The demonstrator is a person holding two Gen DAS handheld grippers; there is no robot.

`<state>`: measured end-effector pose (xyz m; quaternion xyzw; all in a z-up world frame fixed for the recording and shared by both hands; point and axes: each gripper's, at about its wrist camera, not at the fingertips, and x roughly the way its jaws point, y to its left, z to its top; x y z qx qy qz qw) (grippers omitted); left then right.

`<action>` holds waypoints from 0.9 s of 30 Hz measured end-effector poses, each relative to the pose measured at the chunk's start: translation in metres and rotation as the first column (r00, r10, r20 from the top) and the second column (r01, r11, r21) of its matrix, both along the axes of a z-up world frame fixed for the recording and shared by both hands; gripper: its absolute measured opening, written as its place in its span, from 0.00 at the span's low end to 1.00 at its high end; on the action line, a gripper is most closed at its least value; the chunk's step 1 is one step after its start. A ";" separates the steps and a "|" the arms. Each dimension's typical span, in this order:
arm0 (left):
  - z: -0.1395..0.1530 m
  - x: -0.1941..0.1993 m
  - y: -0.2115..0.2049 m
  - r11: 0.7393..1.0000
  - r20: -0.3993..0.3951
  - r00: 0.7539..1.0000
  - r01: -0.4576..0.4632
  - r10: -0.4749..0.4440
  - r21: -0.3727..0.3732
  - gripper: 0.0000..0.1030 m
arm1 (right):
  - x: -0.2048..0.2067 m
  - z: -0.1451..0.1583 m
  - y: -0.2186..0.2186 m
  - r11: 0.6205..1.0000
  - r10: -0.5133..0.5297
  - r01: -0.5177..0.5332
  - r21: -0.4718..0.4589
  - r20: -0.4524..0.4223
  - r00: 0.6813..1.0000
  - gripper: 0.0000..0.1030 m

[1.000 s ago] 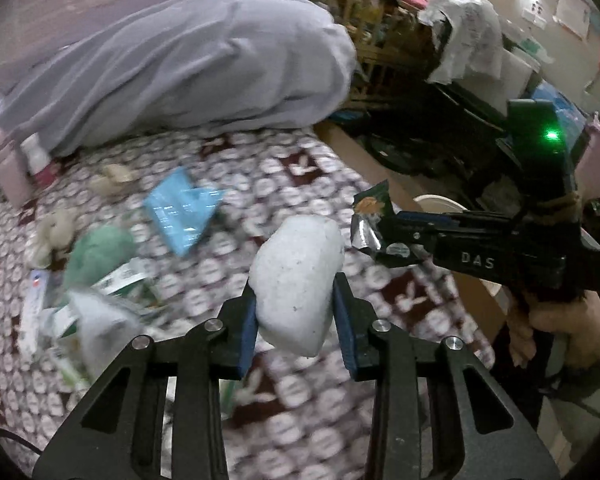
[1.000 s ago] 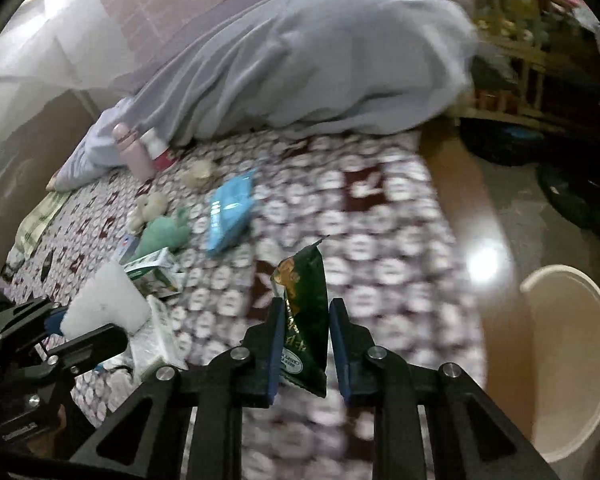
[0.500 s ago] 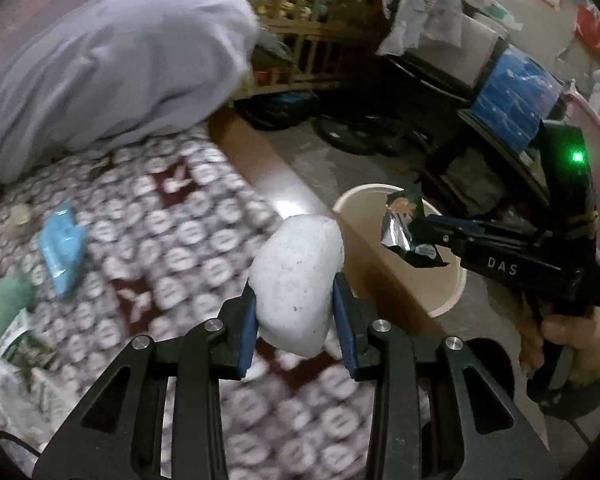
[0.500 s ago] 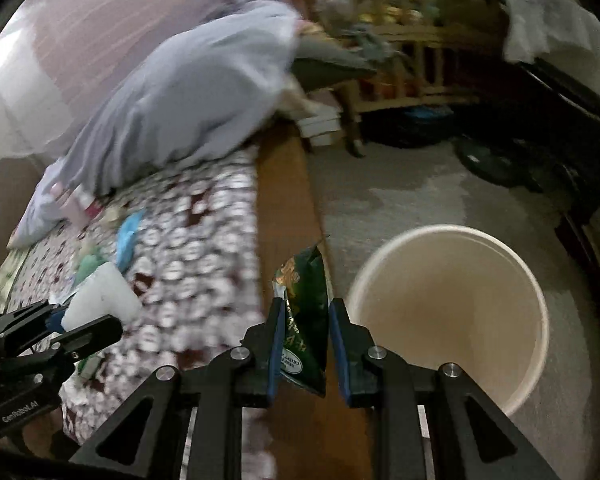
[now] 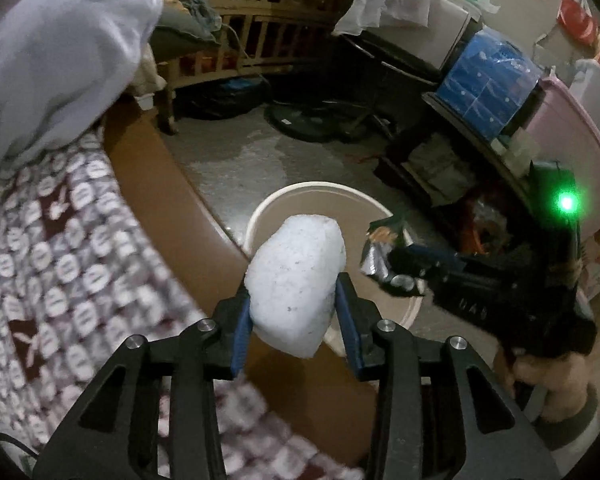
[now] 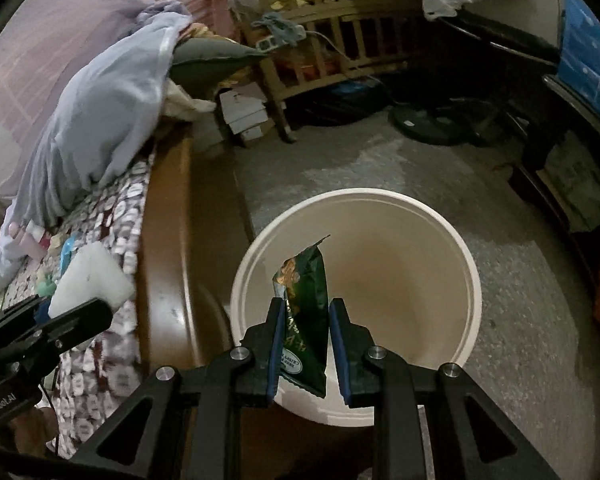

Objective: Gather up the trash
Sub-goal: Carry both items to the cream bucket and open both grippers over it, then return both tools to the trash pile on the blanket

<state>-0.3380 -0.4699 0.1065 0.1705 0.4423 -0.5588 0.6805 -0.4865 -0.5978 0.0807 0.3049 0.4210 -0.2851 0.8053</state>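
My left gripper (image 5: 296, 312) is shut on a white foam chunk (image 5: 296, 280), held over the brown bed edge beside the cream bin (image 5: 320, 200). My right gripper (image 6: 306, 340) is shut on a green snack wrapper (image 6: 306, 280) and hangs over the near rim of the bin (image 6: 452, 240), whose inside looks bare. In the left wrist view the right gripper (image 5: 396, 264) holds the wrapper (image 5: 380, 248) over the bin's right side. The right wrist view shows the left gripper (image 6: 56, 312) with the foam (image 6: 92, 276) at the left.
The bed with a patterned sheet (image 5: 60, 248) and grey blanket (image 5: 52, 60) lies left, with more litter (image 6: 64, 252) on it. A wooden crib (image 6: 340, 32), a fan base (image 6: 432, 124), a dark shelf (image 5: 472, 152) and blue box (image 5: 488, 80) ring the concrete floor (image 6: 540, 320).
Both grippers swung right from the bed to the bin with their loads. The wrapper now hangs over the bin's inside and the foam sits near its rim.
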 end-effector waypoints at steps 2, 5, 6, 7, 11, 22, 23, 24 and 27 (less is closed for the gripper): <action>-0.001 -0.001 -0.006 1.000 -0.025 1.000 -0.005 0.004 -0.016 0.42 | -0.001 -0.001 -0.002 1.000 -0.007 0.007 -0.019 -0.009 1.000 0.21; -0.002 0.002 -0.012 0.999 -0.098 0.995 -0.022 0.019 -0.030 0.50 | -0.001 0.000 -0.002 0.998 -0.027 0.026 -0.061 -0.029 0.999 0.41; -0.004 0.005 -0.014 0.999 -0.138 0.990 -0.037 0.032 -0.035 0.51 | -0.002 0.000 -0.003 0.998 -0.033 0.032 -0.062 -0.021 0.999 0.47; -0.005 0.007 -0.014 0.998 -0.159 0.987 -0.045 0.039 -0.033 0.53 | -0.002 -0.001 -0.004 0.997 -0.036 0.035 -0.063 -0.016 0.999 0.53; -0.009 0.009 -0.011 0.998 -0.164 0.985 -0.053 0.050 -0.015 0.53 | -0.002 -0.005 -0.004 0.998 -0.040 0.039 -0.049 -0.023 0.999 0.53; -0.010 0.019 -0.005 0.998 -0.240 0.969 -0.066 0.059 -0.023 0.63 | -0.004 -0.008 -0.005 0.999 -0.054 0.054 -0.006 -0.016 0.998 0.53; -0.009 0.019 -0.005 0.998 -0.240 0.969 -0.066 0.059 -0.022 0.63 | -0.004 -0.008 -0.005 0.999 -0.055 0.055 -0.004 -0.019 0.998 0.53; -0.009 0.019 -0.005 0.997 -0.238 0.969 -0.068 0.062 -0.019 0.63 | -0.004 -0.008 -0.005 0.998 -0.057 0.057 -0.001 -0.023 0.998 0.53; -0.010 0.022 -0.001 0.996 -0.212 0.974 -0.085 0.082 -0.003 0.63 | -0.004 -0.008 -0.004 0.998 -0.057 0.057 0.002 -0.021 0.998 0.54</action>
